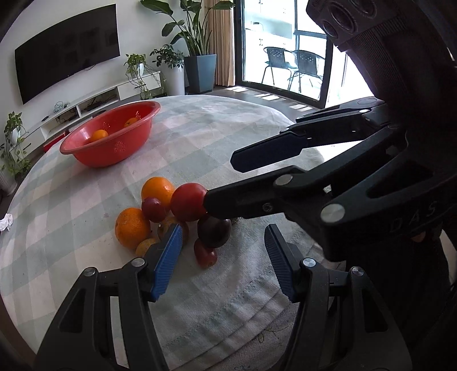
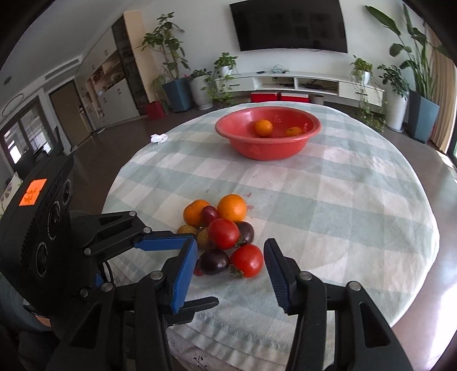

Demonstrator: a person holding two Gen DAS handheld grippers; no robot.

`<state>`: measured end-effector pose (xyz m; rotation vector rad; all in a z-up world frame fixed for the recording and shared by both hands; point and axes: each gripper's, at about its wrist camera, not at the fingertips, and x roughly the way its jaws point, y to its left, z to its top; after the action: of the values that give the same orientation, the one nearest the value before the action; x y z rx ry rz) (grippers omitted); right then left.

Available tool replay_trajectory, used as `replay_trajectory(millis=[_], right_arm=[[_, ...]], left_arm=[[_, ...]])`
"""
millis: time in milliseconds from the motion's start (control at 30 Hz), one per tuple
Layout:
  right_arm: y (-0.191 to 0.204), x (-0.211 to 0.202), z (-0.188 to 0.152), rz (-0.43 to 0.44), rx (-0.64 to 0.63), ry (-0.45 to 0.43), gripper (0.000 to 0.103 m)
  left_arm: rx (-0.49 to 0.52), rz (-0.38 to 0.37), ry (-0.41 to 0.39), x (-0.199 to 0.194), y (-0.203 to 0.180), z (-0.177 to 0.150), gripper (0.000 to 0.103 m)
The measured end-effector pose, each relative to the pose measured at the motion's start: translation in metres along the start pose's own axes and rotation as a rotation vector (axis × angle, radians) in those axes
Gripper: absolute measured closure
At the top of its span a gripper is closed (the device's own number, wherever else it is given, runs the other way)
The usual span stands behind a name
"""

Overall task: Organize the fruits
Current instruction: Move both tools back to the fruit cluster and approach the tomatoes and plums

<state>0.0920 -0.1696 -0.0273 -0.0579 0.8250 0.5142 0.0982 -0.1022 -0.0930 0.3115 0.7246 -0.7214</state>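
Second tomato (image 2: 247, 260) — right wrist view only.

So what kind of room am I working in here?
Most likely a home living room. A big television hangs on the wall above a low white media cabinet, potted plants stand along the wall, and the fruit sits on a round table with a checked tablecloth.

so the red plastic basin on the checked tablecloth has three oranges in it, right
Not quite: the red plastic basin on the checked tablecloth holds two oranges, one near the middle and one beside it. The right wrist view shows this best.
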Motion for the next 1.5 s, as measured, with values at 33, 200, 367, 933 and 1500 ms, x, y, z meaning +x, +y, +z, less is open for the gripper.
replay_trajectory(millis=[33, 200, 367, 933, 1500], right_arm=[[0.001, 0.005, 0.002, 0.008, -0.018, 0.017, 0.053], [0.003, 0.020, 0.012, 0.017, -0.104, 0.076, 0.055], [0.009, 0.032, 0.016, 0.023, -0.177, 0.115, 0.057], [0.007, 0.047, 0.019, 0.046, -0.199, 0.159, 0.068], [-0.006, 0.033, 0.020, 0.078, -0.108, 0.101, 0.069]], left_arm=[[0.001, 0.001, -0.003, 0.000, 0.000, 0.000, 0.045], [-0.006, -0.002, -0.006, 0.002, 0.002, -0.003, 0.045], [-0.010, -0.011, -0.008, 0.004, 0.005, -0.004, 0.045], [0.009, -0.005, -0.013, 0.006, 0.004, -0.005, 0.045], [0.016, 0.002, -0.023, 0.002, 0.001, -0.005, 0.045]])
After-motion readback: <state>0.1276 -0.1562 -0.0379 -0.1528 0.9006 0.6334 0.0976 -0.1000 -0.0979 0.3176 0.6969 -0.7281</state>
